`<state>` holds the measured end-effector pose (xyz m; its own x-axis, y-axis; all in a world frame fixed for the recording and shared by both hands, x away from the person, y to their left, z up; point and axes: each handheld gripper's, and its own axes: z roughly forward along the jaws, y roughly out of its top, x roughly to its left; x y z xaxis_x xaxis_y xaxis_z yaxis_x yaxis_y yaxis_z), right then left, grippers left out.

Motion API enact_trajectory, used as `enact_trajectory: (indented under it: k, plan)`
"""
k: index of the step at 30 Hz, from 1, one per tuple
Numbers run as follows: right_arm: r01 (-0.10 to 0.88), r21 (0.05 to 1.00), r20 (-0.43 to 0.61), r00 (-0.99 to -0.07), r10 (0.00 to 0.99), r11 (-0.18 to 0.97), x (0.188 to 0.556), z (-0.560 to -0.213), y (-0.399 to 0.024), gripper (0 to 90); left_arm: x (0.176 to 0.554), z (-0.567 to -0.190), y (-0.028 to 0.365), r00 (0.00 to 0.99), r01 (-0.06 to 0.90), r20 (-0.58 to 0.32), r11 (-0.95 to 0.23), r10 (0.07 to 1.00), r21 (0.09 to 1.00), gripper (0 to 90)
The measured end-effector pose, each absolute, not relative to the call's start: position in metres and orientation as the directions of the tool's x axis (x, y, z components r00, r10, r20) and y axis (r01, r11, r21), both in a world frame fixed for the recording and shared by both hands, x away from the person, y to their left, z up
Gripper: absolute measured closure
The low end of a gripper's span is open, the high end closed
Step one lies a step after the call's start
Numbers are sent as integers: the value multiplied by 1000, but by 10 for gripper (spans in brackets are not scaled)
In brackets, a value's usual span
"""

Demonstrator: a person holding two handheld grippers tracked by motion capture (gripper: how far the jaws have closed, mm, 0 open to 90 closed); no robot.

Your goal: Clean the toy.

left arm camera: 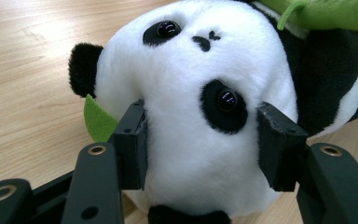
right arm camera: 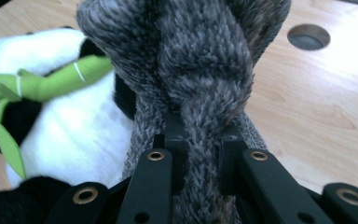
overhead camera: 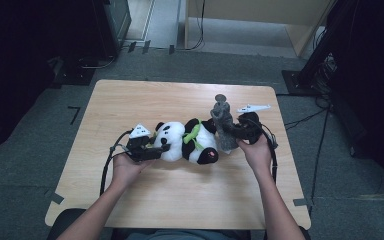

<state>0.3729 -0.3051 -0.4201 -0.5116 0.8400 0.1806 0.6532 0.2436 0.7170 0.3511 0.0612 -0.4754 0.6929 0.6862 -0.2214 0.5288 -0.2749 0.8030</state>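
Observation:
A black-and-white plush panda point(overhead camera: 190, 142) lies on its side in the middle of the wooden table point(overhead camera: 180, 190), a green bamboo sprig point(right arm camera: 51, 84) across its chest. My left gripper point(overhead camera: 162, 148) is shut on the panda's head point(left arm camera: 191, 93), and its pads point(left arm camera: 133, 144) dent the white fur on both sides. A grey knitted piece point(overhead camera: 221, 120) stands up beside the panda's lower body. My right gripper point(right arm camera: 200, 154) is shut on a narrow bunched part of this grey knit point(right arm camera: 200, 56), which rises above the jaws and touches the panda point(right arm camera: 84, 126).
A round hole point(overhead camera: 220, 97) is cut in the tabletop just behind the grey knit. Cables trail from both grippers toward the near edge. Bare wood lies to the left, the back and the front of the toys.

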Motion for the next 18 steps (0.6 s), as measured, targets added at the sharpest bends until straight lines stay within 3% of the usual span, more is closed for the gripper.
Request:
enact_trajectory:
  k: [8,18]
  plan:
    - [627,747,186,-515,837,220,359,-403,-311,808,351,-475,61,692,529,-223,-272,687,804,438]
    - [559,782,173,-620,765,276,347,-364,-273,808,351,-475,61,695,524,-217,-276,685,806,435]
